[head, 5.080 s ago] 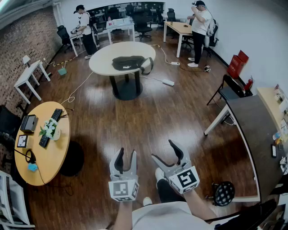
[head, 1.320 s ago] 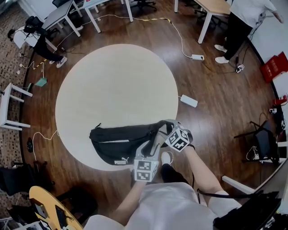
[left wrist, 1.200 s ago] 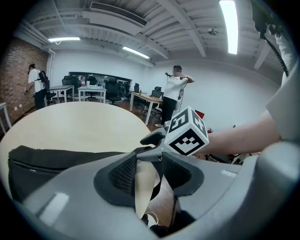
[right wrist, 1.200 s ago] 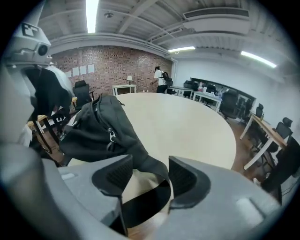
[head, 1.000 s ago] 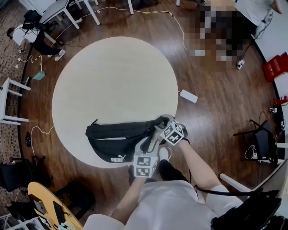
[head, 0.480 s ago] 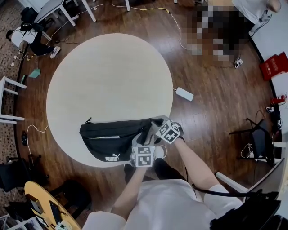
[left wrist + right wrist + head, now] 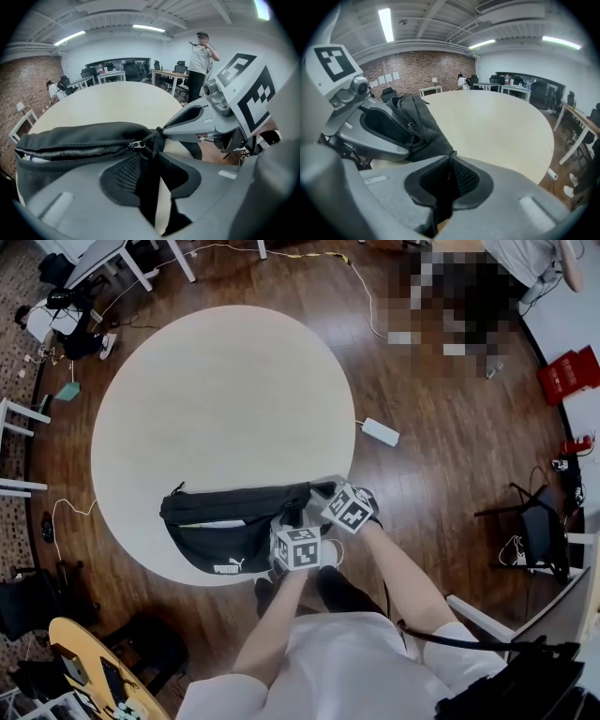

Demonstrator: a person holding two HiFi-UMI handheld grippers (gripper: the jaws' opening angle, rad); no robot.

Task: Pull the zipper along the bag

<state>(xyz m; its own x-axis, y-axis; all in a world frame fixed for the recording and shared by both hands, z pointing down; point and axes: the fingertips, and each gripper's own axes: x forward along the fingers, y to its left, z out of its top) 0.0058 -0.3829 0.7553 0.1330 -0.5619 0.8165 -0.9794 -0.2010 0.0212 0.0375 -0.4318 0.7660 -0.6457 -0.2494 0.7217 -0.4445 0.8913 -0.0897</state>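
Right gripper [image 7: 450, 154] is now pinching bag [image 7: 417, 126] end (anchor set); left gripper [image 7: 149, 157] is closing around zipper pull [image 7: 135, 144], nearly ready to drag.

Round pale table [image 7: 225, 381]; dark wood floor [image 7: 441, 474]; brick wall [image 7: 417, 65].

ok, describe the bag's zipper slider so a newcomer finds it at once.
On the round cream table, a black waist bag lies at the near edge. Along its top runs the zipper; the slider is the small metal piece at the right end, where it ends and the strap begins.
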